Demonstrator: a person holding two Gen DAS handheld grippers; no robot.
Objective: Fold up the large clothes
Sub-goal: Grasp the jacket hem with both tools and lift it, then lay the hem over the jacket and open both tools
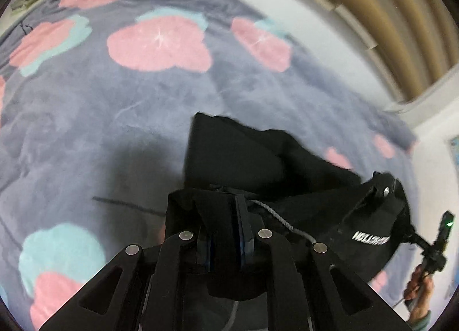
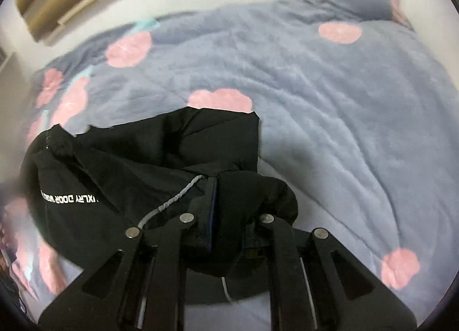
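A black garment [image 1: 258, 158] with white lettering and a grey drawcord hangs between my two grippers above the bed. My left gripper [image 1: 226, 216] is shut on a bunched edge of it; black cloth covers the fingertips. My right gripper [image 2: 226, 204] is shut on another bunched edge of the same garment [image 2: 143, 164]. The right gripper also shows in the left wrist view [image 1: 384, 190] at the far right, holding the cloth. The garment sags between the grips and its lower part hangs toward the blanket.
A grey-blue fleece blanket [image 1: 114, 107] with pink and teal flowers covers the bed below; it also shows in the right wrist view [image 2: 344, 101]. A white wall and tan curtain [image 1: 387, 15] stand behind. A person's hand [image 1: 418, 290] holds the right gripper's handle.
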